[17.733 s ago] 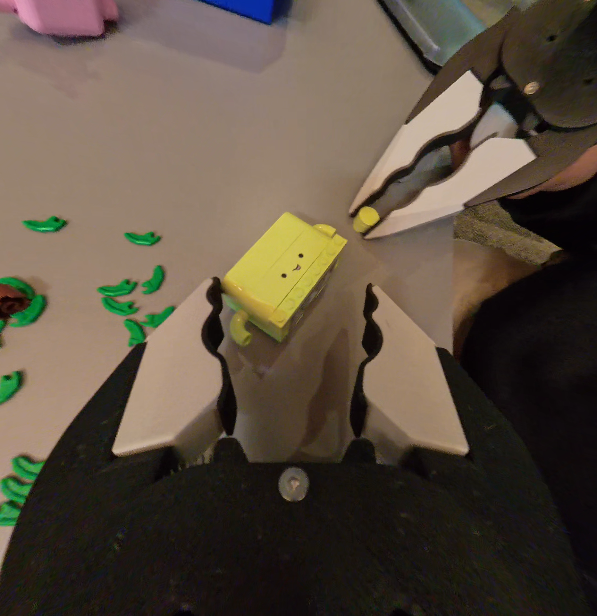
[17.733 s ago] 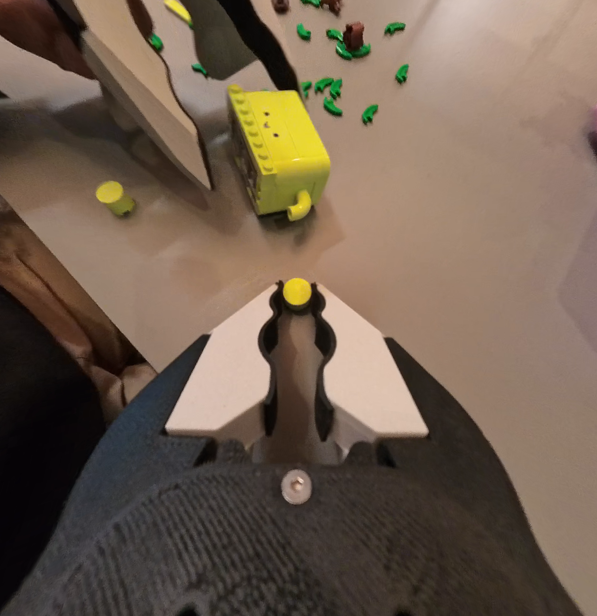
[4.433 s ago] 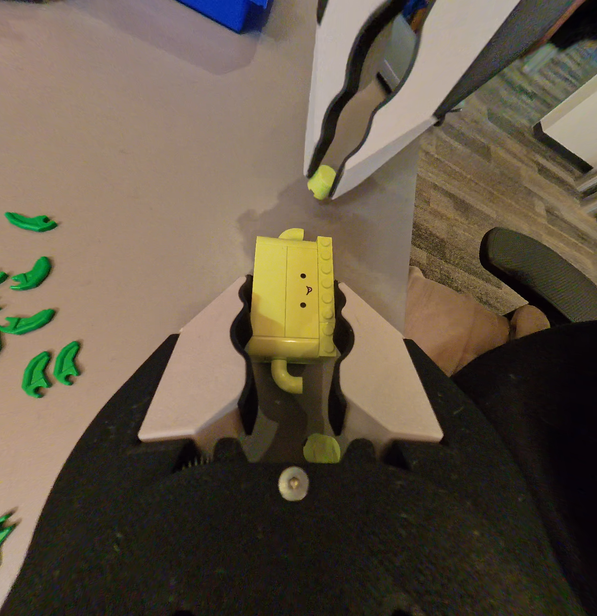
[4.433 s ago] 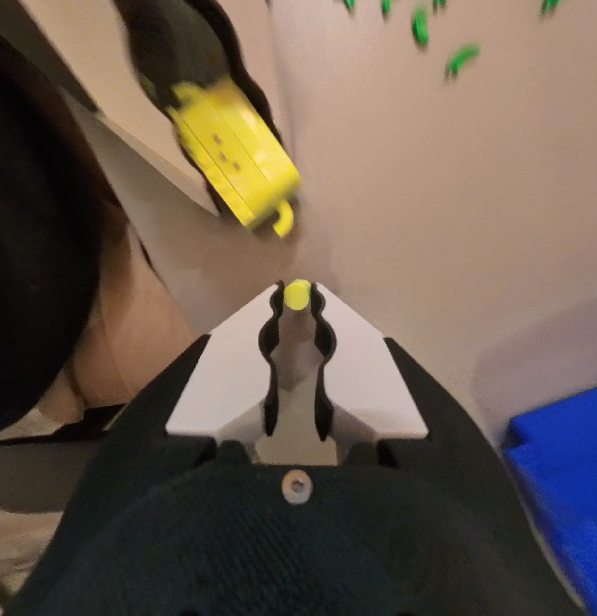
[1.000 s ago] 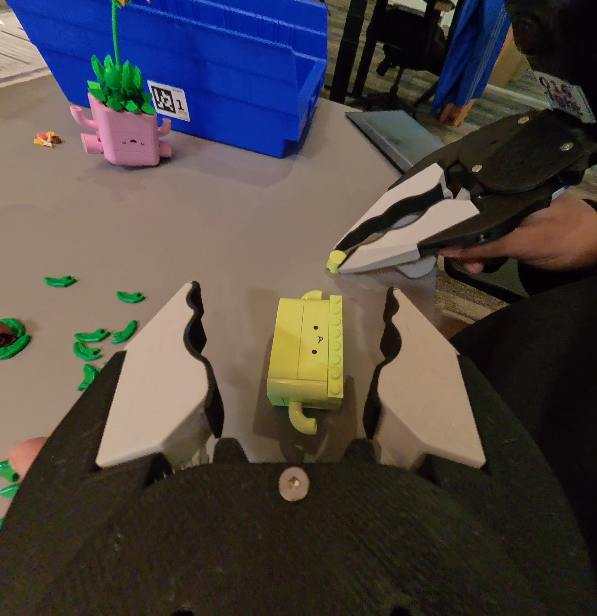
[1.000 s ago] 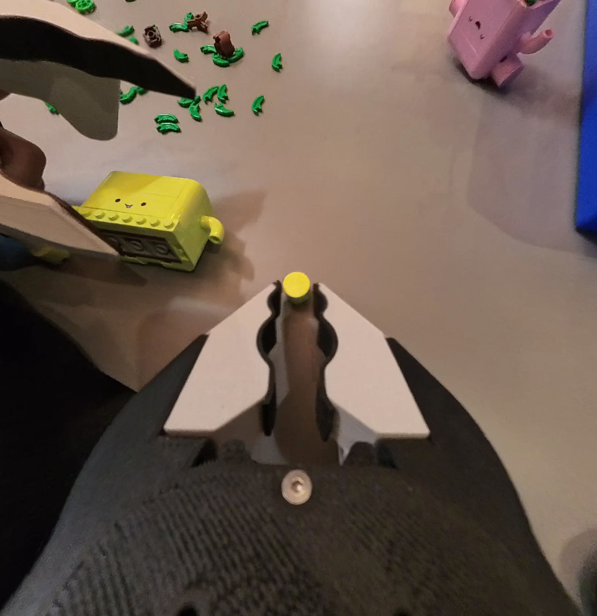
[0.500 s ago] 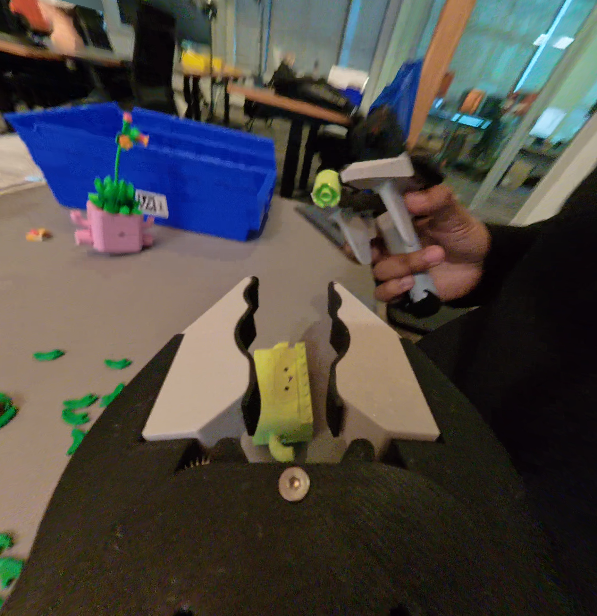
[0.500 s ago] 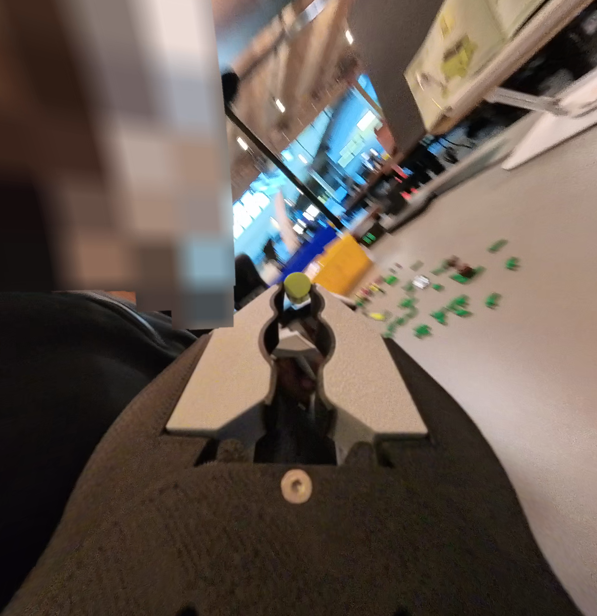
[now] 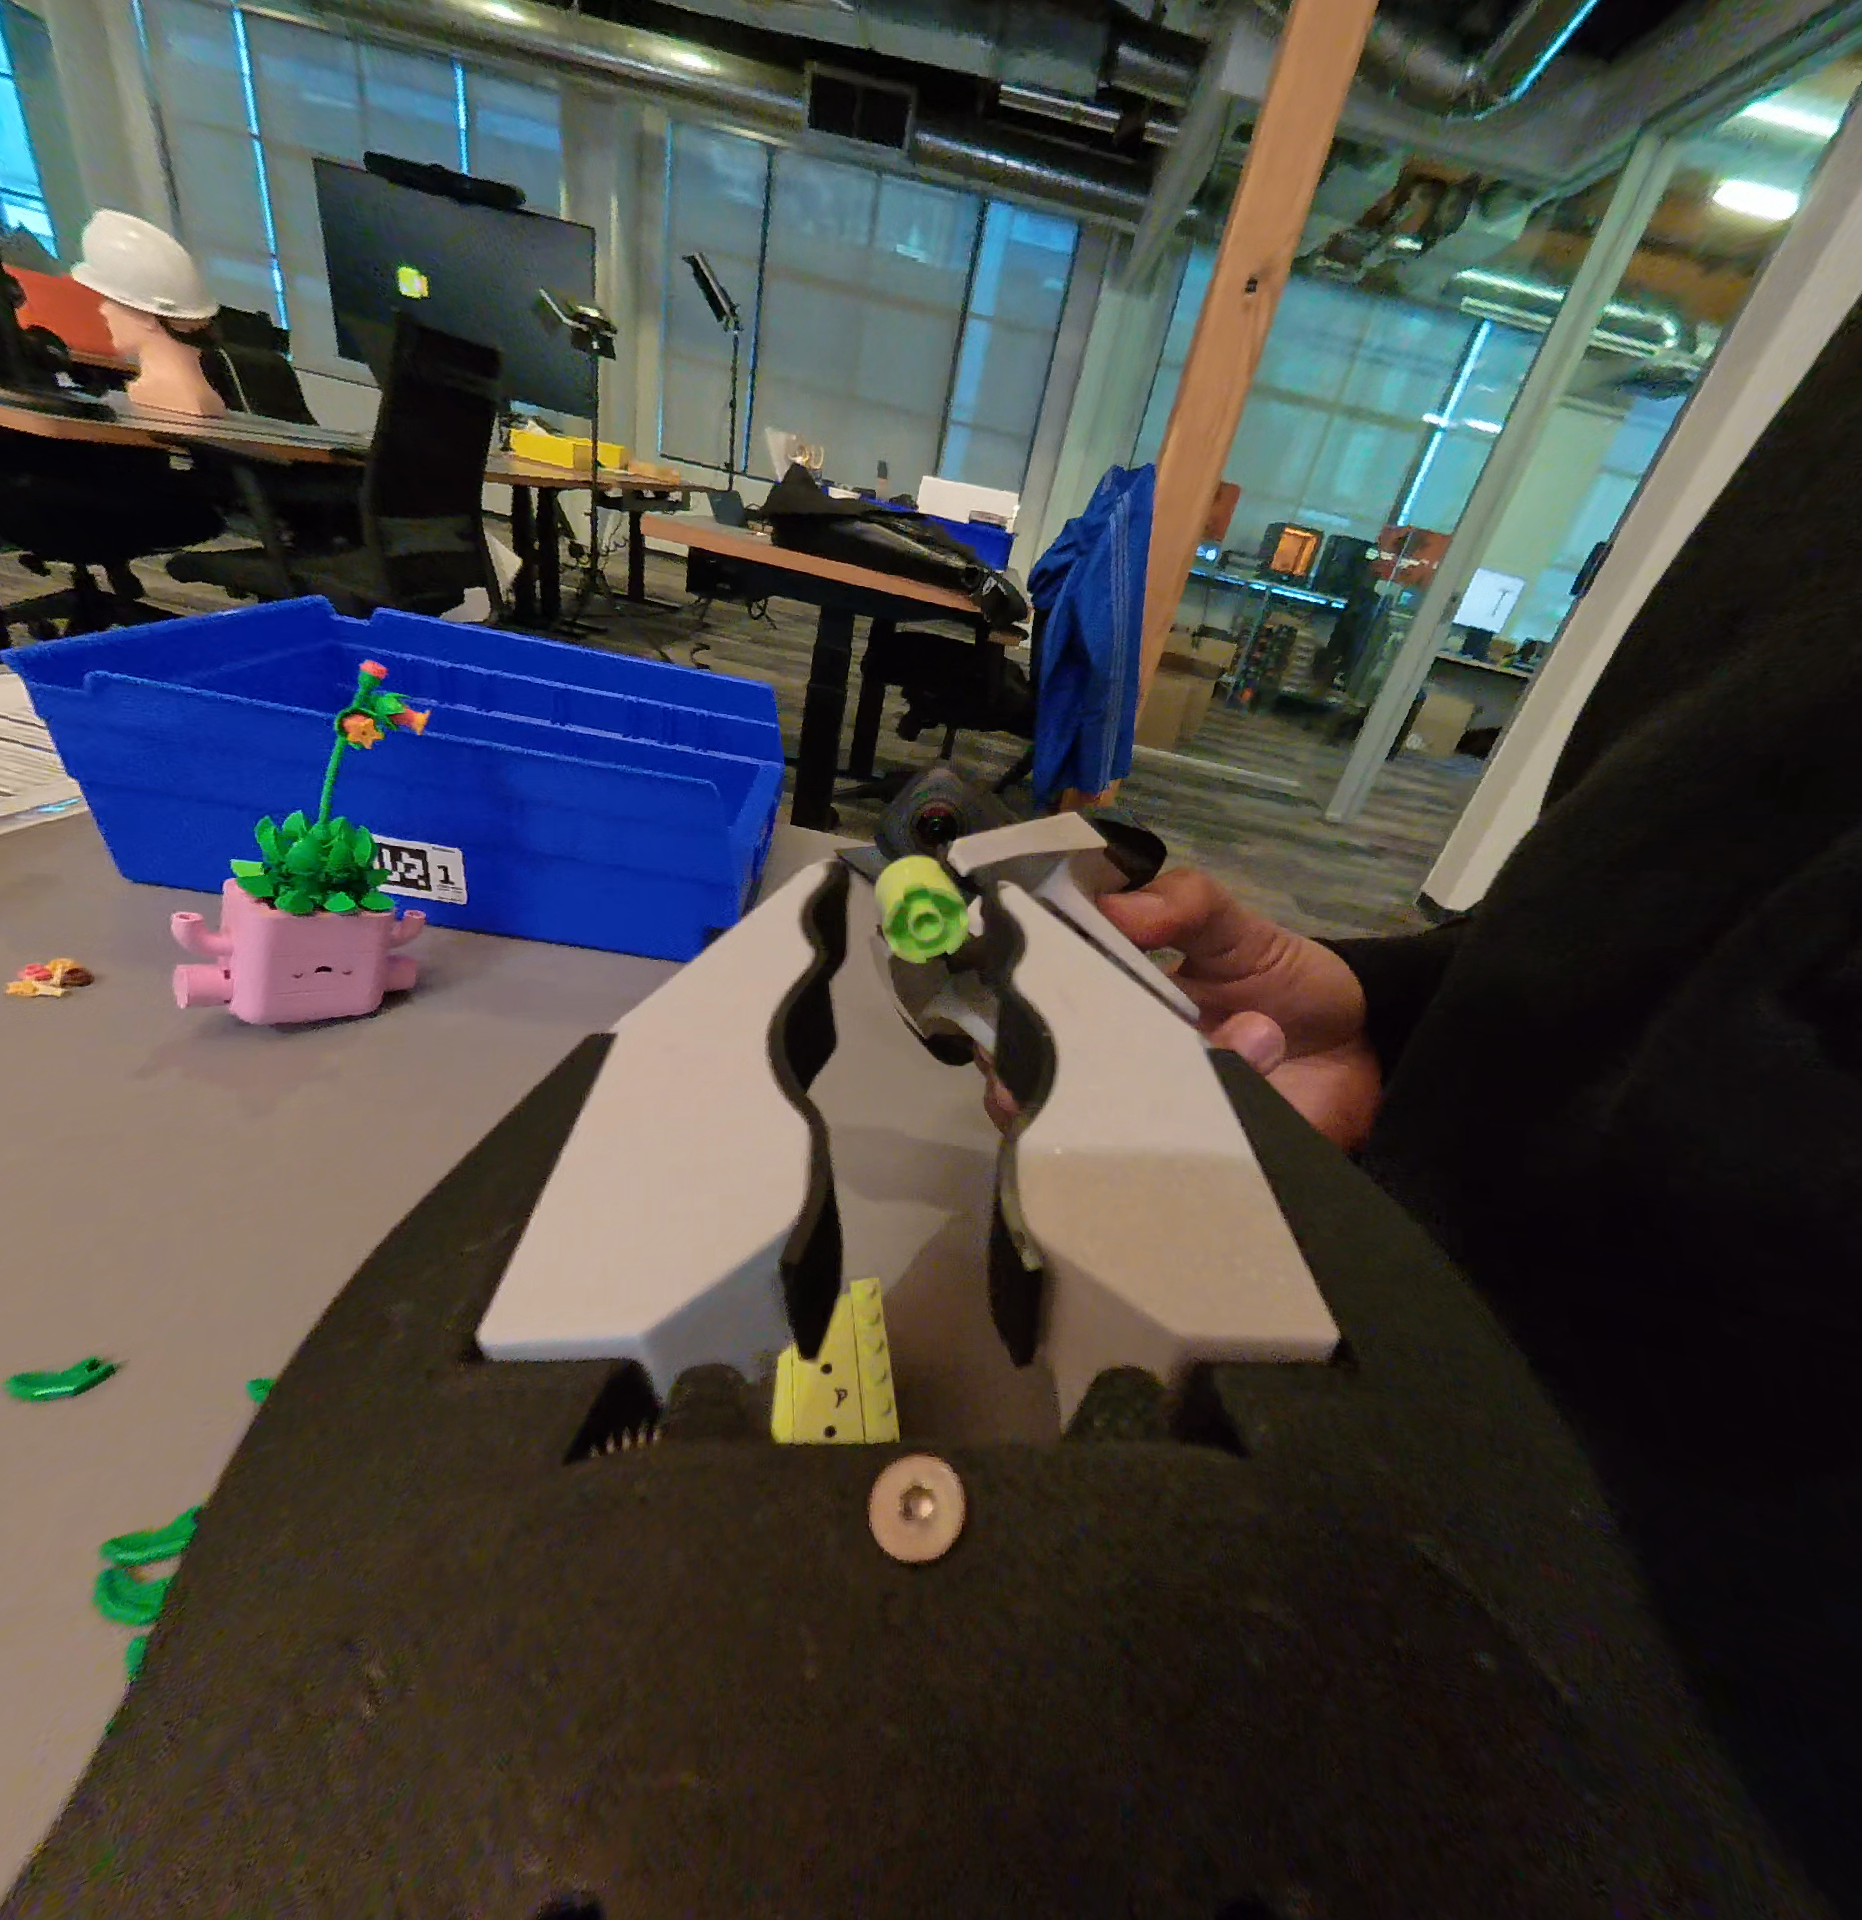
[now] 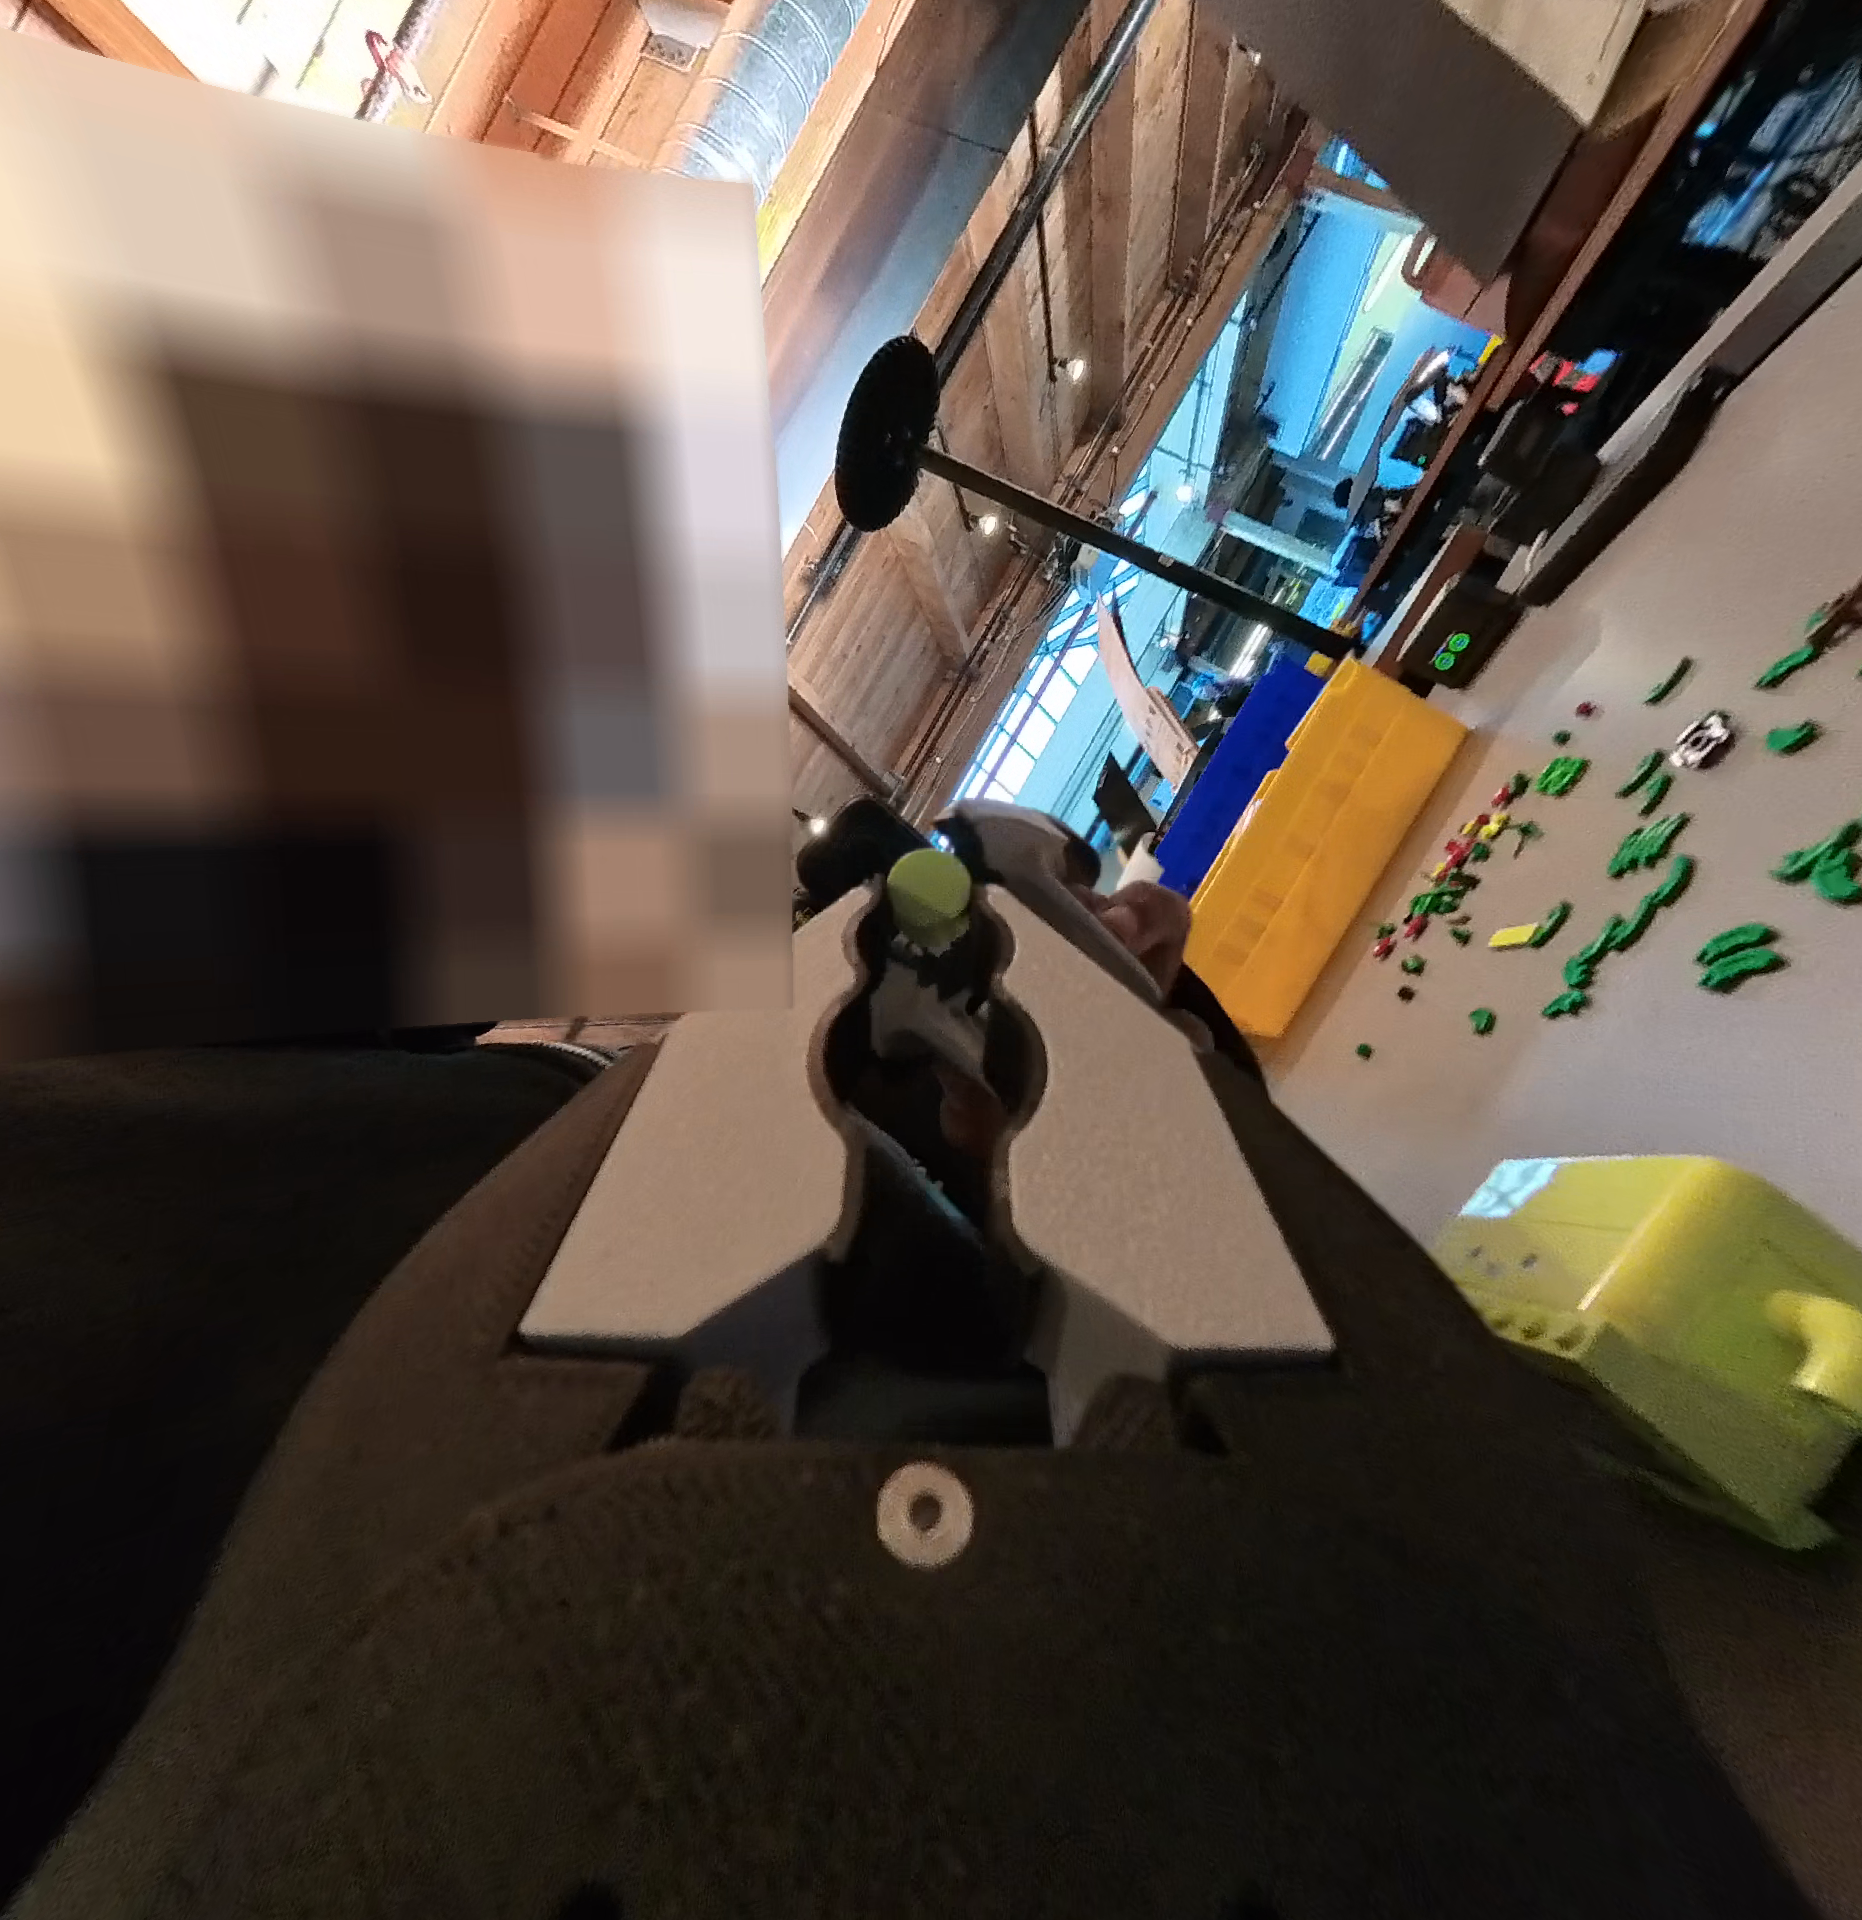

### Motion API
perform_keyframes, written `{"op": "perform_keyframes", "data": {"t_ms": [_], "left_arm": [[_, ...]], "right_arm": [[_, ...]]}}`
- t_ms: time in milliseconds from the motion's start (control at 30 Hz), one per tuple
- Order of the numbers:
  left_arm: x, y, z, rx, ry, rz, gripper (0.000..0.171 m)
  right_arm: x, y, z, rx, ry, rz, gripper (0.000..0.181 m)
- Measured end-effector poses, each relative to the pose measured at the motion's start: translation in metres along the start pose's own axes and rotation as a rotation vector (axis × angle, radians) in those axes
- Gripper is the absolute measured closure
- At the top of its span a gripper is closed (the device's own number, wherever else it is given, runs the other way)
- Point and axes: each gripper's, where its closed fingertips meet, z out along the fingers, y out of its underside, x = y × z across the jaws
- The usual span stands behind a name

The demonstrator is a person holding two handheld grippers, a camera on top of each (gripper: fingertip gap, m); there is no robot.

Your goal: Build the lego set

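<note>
My right gripper is shut on a small lime round piece, raised above the table and turned towards my left gripper. In the left wrist view the piece sits between the tips of my left gripper. The left jaws are narrowed around it with a thin gap on each side. The right gripper's white fingers show behind it. The lime block with a face lies on the grey table, held by neither gripper. It also shows low between the left fingers.
A pink pot with a green plant stands before a blue bin at the back. Green leaf pieces are scattered on the table. A yellow bin stands at the far side. A hand holds the right gripper. Less than 4 cm separates the two grippers' tips.
The left gripper let the lime block go onto the table and lifted. Both grippers rose and turned towards each other. The left jaws have narrowed, and the round piece now sits between their tips.
</note>
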Motion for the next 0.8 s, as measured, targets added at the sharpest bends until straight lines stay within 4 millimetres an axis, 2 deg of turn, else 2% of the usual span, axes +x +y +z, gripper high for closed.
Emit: {"op": "perform_keyframes", "data": {"t_ms": [33,333,400,500,667,800], "left_arm": [[0.001,0.001,-0.001,-0.001,0.0,0.006,0.154],[0.002,0.004,-0.007,-0.009,-0.037,0.053,0.159],[0.003,0.005,-0.008,-0.018,-0.048,0.092,0.159],[0.009,0.012,-0.008,-0.061,-0.035,0.143,0.159],[0.022,0.025,-0.005,-0.118,0.008,0.193,0.159],[0.028,0.03,-0.001,-0.15,0.041,0.203,0.159]], "right_arm": [[0.0,0.001,0.0,0.001,-0.006,0.008,0.169],[0.005,0.006,0.0,-0.027,0.025,0.021,0.168],[0.012,0.009,-0.003,-0.066,0.076,0.056,0.15],[0.012,0.018,-0.011,-0.176,0.095,0.144,0.14],[0.012,0.031,-0.023,-0.358,0.171,0.226,0.152],[0.005,0.037,-0.026,-0.416,0.156,0.291,0.157]]}}
